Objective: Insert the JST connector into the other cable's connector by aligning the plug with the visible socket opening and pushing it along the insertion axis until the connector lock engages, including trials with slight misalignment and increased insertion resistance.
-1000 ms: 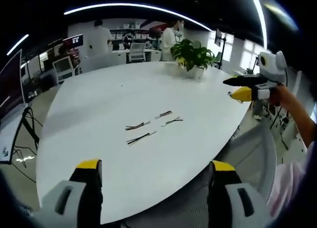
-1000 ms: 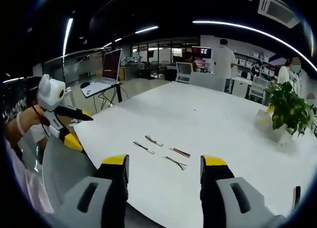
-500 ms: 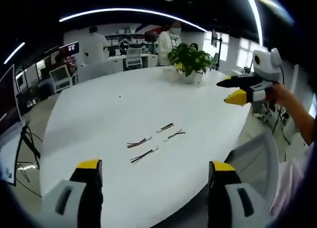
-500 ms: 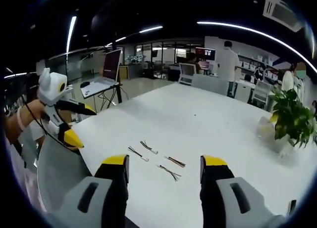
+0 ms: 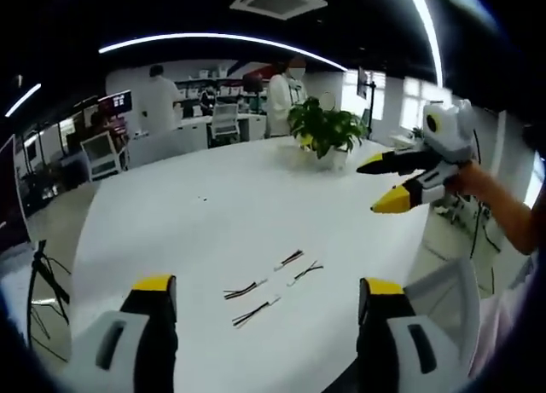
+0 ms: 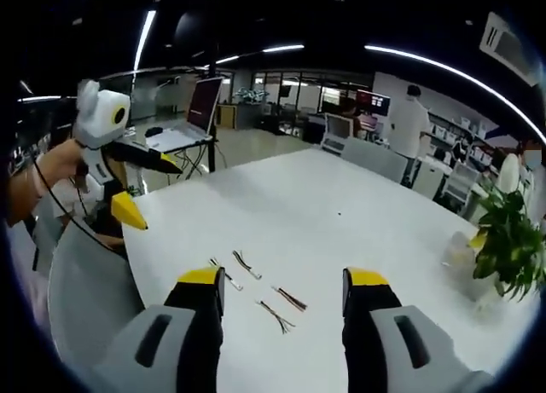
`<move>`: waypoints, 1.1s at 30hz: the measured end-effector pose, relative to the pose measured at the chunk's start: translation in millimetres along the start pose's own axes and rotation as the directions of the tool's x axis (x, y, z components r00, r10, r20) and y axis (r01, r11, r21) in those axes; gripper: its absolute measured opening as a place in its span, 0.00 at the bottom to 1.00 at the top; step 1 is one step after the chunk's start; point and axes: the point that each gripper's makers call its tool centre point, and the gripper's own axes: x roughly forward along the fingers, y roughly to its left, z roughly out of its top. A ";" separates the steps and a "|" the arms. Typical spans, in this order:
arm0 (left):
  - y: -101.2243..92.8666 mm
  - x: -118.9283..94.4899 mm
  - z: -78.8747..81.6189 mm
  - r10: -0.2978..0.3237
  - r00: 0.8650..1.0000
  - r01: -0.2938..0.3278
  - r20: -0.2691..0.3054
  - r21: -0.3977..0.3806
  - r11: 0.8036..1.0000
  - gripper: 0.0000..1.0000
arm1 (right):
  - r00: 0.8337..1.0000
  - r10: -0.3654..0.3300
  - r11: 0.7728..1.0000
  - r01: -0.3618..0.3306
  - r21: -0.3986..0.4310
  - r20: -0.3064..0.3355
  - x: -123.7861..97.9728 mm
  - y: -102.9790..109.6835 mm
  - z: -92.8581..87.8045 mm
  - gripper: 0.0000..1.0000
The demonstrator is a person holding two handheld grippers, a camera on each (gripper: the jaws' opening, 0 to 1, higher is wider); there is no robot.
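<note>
Both views now sit higher over the white table (image 5: 171, 214), both grippers, left gripper (image 5: 264, 312) and right gripper (image 6: 281, 303), wide open and empty, so go down slowly to the little cables (image 5: 269, 284) lying there.

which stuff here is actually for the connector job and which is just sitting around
For the job:
- four short cables lying loose on the white table
- left tongs, open, holding nothing
- right tongs, open, holding nothing

Just about:
- potted plant at the table's far edge
- grey chair
- monitors and desks behind
</note>
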 end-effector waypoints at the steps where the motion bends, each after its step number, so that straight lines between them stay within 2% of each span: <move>1: 1.4 0.3 2.7 0.001 1.000 -0.001 0.002 0.010 1.000 0.85 | 1.000 0.003 1.000 -0.003 -0.005 0.000 1.2 -0.7 1.2 0.53; 7: 18.1 13.7 7.0 0.032 0.999 -0.029 -0.028 0.116 0.993 0.84 | 1.000 0.027 0.999 -0.026 -0.034 0.011 12.0 -8.3 7.0 0.51; 9: 29.8 20.4 7.9 0.076 0.997 -0.069 -0.028 0.188 0.980 0.82 | 0.999 0.033 0.999 -0.033 -0.042 0.008 16.2 -11.6 7.8 0.50; 11: 33.5 26.5 8.9 0.080 0.996 -0.072 -0.027 0.227 0.971 0.81 | 0.999 0.037 0.998 -0.037 -0.046 -0.001 20.2 -15.3 7.4 0.50; 17: 36.4 44.4 13.4 0.027 0.999 -0.021 -0.022 0.224 0.974 0.82 | 0.998 0.068 0.996 -0.068 -0.058 -0.015 33.5 -22.8 6.9 0.50; 21: 35.9 59.7 10.5 -0.003 0.999 0.017 -0.053 0.278 0.960 0.82 | 0.997 0.078 0.994 -0.079 -0.073 -0.021 43.8 -28.7 3.9 0.50; 27: 32.5 79.4 6.2 -0.044 0.996 0.064 -0.075 0.289 0.955 0.82 | 0.997 0.067 0.990 -0.070 -0.120 -0.026 57.0 -27.7 4.0 0.50; 31: 30.3 91.0 0.7 -0.048 0.994 0.077 -0.097 0.326 0.942 0.82 | 0.997 0.071 0.990 -0.074 -0.123 -0.025 62.0 -28.4 3.2 0.49; 33: 29.2 95.9 -0.9 -0.057 0.993 0.089 -0.105 0.332 0.939 0.82 | 0.997 0.074 0.992 -0.077 -0.096 -0.027 64.3 -30.1 2.1 0.46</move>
